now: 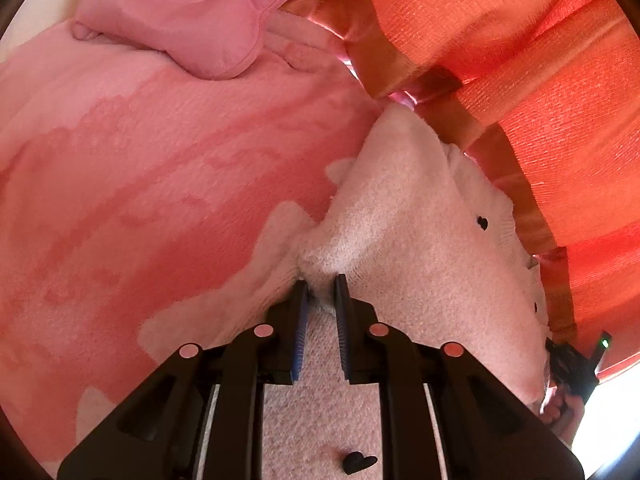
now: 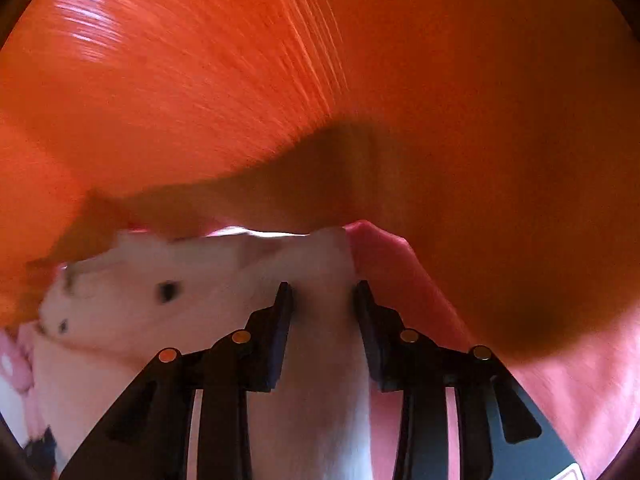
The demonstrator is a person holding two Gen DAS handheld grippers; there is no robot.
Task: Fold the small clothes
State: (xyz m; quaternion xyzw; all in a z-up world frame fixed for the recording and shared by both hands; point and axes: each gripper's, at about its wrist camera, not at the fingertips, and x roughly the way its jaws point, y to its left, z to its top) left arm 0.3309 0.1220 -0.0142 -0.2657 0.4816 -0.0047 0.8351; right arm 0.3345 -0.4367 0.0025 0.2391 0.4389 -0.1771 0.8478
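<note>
sweater (image 1: 420, 248) on blanket (image 1: 160, 200) | cushion (image 1: 192, 12) behind, on blanket | curtain (image 1: 520, 60) right of sweater

A pink patterned blanket (image 1: 160, 184) covers the surface. Orange curtains (image 1: 520, 60) hang behind it, backlit. A pink pillow (image 1: 180, 28) lies on the blanket.

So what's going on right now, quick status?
Left hand-held gripper shut on white sweater. Right hand-held gripper around it too, grip unclear. Orange curtain close behind.
</note>
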